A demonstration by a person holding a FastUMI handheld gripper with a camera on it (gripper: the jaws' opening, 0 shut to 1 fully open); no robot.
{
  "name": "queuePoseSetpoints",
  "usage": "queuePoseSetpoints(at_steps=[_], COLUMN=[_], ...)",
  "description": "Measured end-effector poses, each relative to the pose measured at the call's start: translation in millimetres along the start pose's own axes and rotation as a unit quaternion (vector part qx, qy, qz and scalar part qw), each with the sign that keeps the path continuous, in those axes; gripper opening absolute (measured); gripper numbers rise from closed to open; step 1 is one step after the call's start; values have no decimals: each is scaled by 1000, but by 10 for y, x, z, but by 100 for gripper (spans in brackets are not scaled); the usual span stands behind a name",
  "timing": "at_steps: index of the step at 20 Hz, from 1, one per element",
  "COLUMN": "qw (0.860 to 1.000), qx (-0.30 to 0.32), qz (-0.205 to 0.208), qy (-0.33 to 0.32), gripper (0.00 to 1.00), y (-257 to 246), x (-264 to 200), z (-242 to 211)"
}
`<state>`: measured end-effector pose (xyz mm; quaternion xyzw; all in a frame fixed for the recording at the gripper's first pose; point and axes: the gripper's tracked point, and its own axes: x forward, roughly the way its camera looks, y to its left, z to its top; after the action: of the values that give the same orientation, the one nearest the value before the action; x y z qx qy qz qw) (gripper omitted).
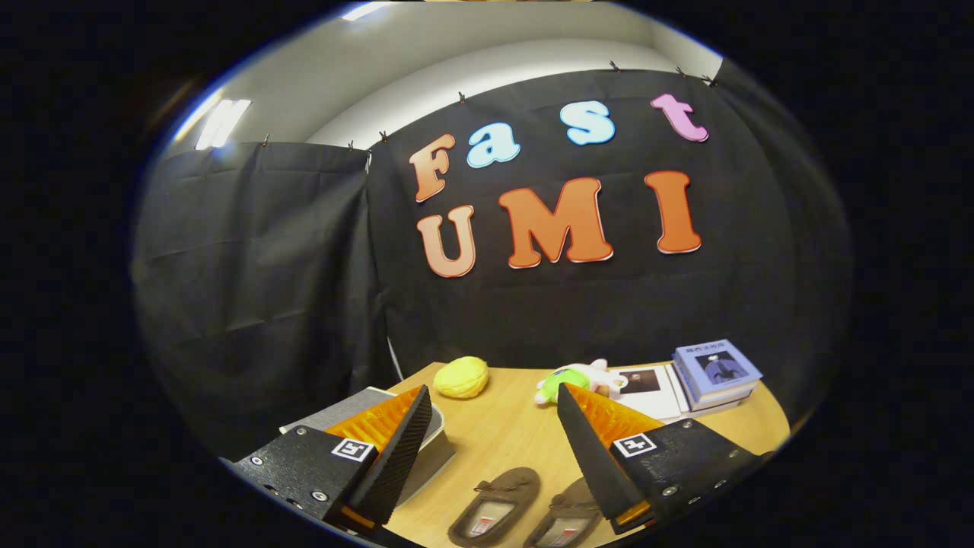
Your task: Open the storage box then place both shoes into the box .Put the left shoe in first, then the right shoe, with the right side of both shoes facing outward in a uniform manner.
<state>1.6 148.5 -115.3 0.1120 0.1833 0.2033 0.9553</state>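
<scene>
The gripper is nearest, and its two fingers stand wide apart with nothing between them – the jaws are spread and hold no thing. Each finger carries a small square marker on its base.

Below the fingers, on the wooden table, lie the two shoes: brown slip-on shoes with a small lace bow, side by side, toes pointing away. The one shoe lies in the gap between the fingers; the other shoe is just beside it and partly hidden under the right finger.

The storage box is grey and lies behind the left finger, which covers much of it. Its lid seems closed, but I cannot tell for sure.

Beyond the fingers, further on the table, there is a yellow soft toy, a green and white plush toy, an open booklet and a stack of books – all near the booth's black cloth wall.
</scene>
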Motion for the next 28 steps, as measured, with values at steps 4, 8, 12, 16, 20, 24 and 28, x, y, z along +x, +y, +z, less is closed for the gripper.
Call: queuePoseSetpoints(at_steps=[4,8,12,16,20,24,28], qw=[998,984,967,949,935,926,911], qx=[22,85,135,182,223,248,288], qz=[39,103,119,139,149,154,159], qy=[52,120,178,215,234,239,251], gripper=[98,98,98,97,96,96,94], y=[215,551,712,883,992,1103,1187], x=[213,386,559,710,843,981,1078], z=[-350,-725,-1093,-1359,-1548,-1706,-1812])
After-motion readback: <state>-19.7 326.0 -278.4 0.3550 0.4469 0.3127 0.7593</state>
